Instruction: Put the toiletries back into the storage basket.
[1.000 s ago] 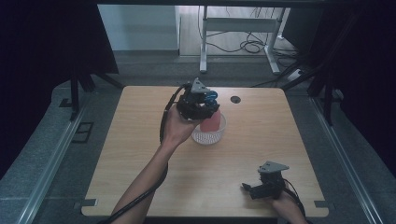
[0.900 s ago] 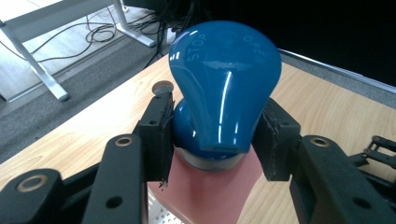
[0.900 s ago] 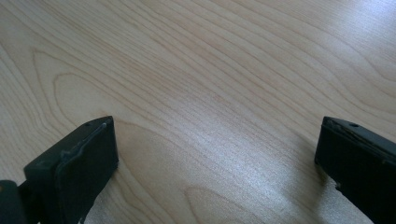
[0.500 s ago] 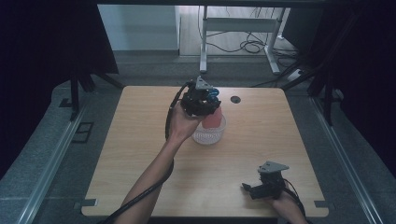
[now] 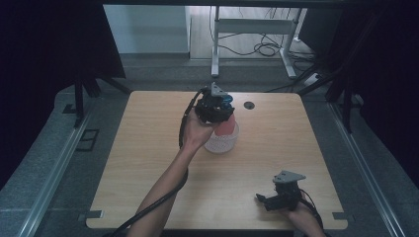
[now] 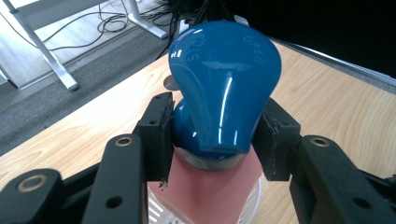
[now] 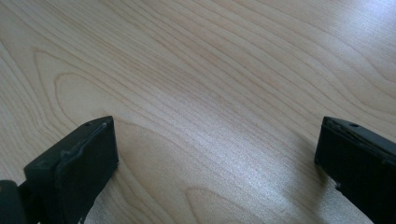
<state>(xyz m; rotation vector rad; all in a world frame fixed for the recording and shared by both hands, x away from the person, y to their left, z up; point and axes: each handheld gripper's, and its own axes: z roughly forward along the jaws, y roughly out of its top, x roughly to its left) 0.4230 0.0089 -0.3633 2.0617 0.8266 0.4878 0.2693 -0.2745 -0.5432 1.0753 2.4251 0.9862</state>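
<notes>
**High view: left gripper on blue knob, shifted toward table's far edge**

Item 1, left gripper point(image 5: 220, 106). Held in the left hand point(image 5: 197, 133) over the middle of the table point(image 5: 148, 187). Against the picture of a second ago it sits a little farther toward the far edge and slightly lower; the forearm reaches in from the bottom as before. In the left gripper view its jaws are closed as far as the knob lets them, one pad pressed to each side of the knob's narrow neck.

Item 2, knob point(image 6: 224, 88). Glossy blue, bulb-shaped, with raised lettering near its top. It sits on a grey collar atop the pink body point(image 6: 210, 191). In the high view a sliver of blue shows beside the gripper.

Item 3, pink body. Stands upright in a white slotted basket point(image 5: 222, 144), mid-table. Pink body and basket have moved slightly toward the far edge along with the gripper since the earlier pictures.

Item 4, right gripper point(image 5: 262, 200). Rests low at the table's near right corner, held in the right hand point(image 5: 304, 217), well apart from the basket. Place unchanged from a second ago. In the right gripper view its jaws stand wide apart with bare wood between them; it holds nothing.

Item 5, dark round hole point(image 5: 248, 104). Set in the tabletop near the far edge, to the right of the left gripper; unchanged.
</notes>
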